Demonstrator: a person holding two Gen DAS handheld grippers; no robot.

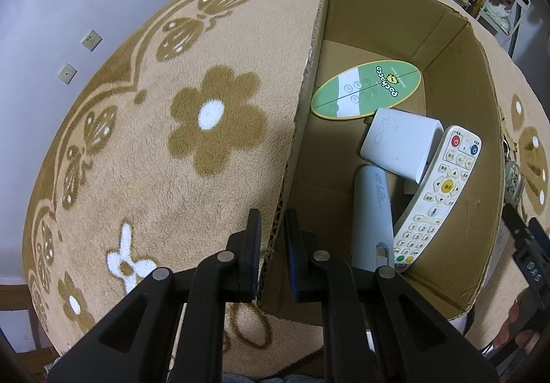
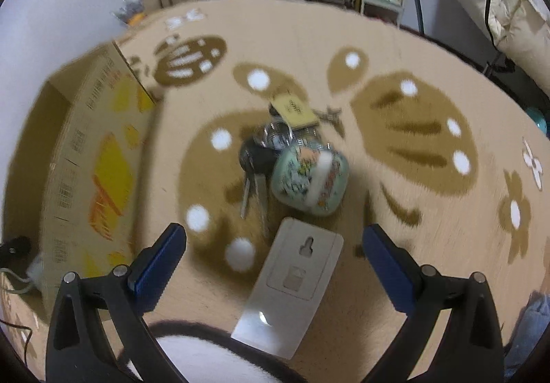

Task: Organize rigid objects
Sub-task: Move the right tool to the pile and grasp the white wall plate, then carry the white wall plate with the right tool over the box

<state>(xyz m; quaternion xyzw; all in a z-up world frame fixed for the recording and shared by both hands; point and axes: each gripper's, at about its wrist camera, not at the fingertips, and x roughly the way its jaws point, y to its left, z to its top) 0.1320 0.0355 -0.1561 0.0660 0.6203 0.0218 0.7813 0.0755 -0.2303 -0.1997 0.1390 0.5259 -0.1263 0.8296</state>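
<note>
"Pochacco" and "HAPPY DAY" on green oval card point(image 1: 366, 88) in cardboard box point(image 1: 481, 128)

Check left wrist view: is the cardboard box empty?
No. The cardboard box already holds a green oval card, a white charger and a remote control.

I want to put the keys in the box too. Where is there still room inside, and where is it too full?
Inside the cardboard box, the bare floor runs along the wall the left gripper pinches, below the green oval card and left of the grey tube. The opposite side is crowded: white charger and remote are stacked together.
</note>
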